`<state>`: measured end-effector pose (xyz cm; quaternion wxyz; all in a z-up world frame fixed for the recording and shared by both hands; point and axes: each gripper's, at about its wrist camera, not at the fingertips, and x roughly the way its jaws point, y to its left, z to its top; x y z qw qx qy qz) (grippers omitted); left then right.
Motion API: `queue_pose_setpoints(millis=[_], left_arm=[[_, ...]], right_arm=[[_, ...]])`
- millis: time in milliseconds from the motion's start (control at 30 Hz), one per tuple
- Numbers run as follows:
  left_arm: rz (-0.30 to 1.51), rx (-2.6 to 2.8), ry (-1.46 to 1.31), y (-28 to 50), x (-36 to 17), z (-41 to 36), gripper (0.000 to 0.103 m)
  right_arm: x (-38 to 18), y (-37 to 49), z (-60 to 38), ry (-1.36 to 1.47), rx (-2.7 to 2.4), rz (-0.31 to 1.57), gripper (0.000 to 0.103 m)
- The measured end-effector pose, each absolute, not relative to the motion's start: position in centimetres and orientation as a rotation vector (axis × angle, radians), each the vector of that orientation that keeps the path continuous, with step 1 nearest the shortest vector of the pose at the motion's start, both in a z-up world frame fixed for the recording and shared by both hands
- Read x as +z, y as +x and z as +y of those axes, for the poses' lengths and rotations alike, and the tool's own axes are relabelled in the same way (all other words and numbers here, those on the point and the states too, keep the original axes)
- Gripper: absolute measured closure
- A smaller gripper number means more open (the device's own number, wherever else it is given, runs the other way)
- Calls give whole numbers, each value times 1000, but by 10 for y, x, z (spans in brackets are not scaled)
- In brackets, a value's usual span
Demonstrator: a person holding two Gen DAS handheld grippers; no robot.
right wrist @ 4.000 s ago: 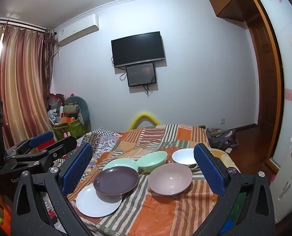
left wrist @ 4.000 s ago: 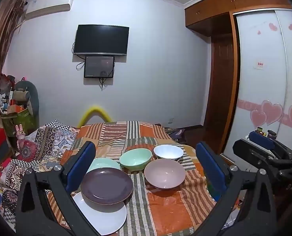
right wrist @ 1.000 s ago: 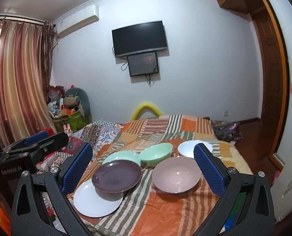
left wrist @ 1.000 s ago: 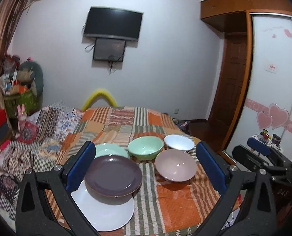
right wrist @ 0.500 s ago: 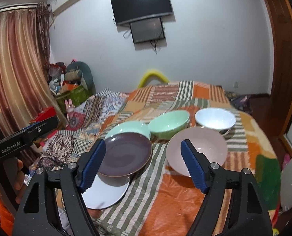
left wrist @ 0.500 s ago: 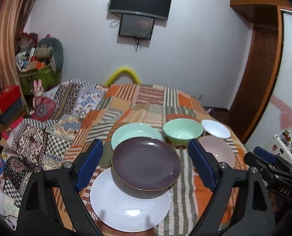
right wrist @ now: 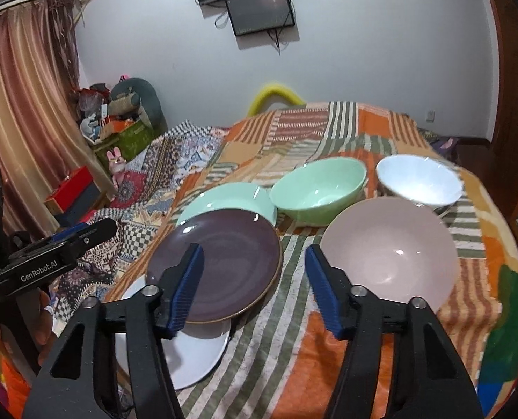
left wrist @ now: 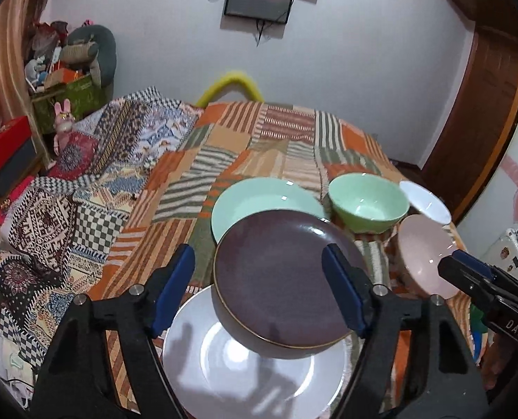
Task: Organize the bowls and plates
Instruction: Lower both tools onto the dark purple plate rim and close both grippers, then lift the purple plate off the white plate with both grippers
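From the left wrist camera, the left gripper (left wrist: 260,284) hangs over a patchwork bedspread (left wrist: 203,171) laid with crockery. Its blue-padded jaws are closing but stand apart, pinching nothing; the purple plate (left wrist: 279,279) appears between them, though neither pad presses it. That plate rests tilted on a white plate (left wrist: 245,377) at the near edge, with a mint plate (left wrist: 259,195) just behind it. To the right sit a green bowl (left wrist: 369,202), a white bowl (left wrist: 424,200) and a pink bowl (left wrist: 426,251). The right gripper (left wrist: 482,288) reaches in from the right edge beside the pink bowl.

From the right wrist camera, the right gripper (right wrist: 255,281) has jaws closing yet still spread, with only striped cloth (right wrist: 293,314) between them. Its left pad lies in front of the purple plate (right wrist: 224,255), its right pad near the rim of the pink bowl (right wrist: 391,248); whether either touches cannot be told. The mint plate (right wrist: 224,199), green bowl (right wrist: 320,188) and white bowl (right wrist: 419,179) stand in a row farther back. The white plate (right wrist: 196,352) shows under the purple one. At the left edge a hand (right wrist: 40,324) holds the left gripper (right wrist: 80,235).
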<state>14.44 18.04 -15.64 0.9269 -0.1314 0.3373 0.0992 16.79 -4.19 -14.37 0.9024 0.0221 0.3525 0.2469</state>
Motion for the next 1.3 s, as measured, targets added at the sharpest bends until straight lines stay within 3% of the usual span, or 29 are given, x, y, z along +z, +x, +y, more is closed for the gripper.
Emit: queue_pose_setpoints(millis=[200,400,667,1000,1300], left_arm=[[754,219,-252,165,-183,190,31],[836,225,-281,182,-211,204,50],[877,245,-325,193,-235,221,55],[907,210,-384,204,-253,235,71],[906,176,-414,210,-259,237,75]], right_arm=[[-168,182,-29,43,516,812,56],[-188,194,-21,8,503,874,70],[-201,207,-16,-7,480,905,71],[-216,221,-9,-31,453,945,77],[-218,227,2,-77,436,941,77]])
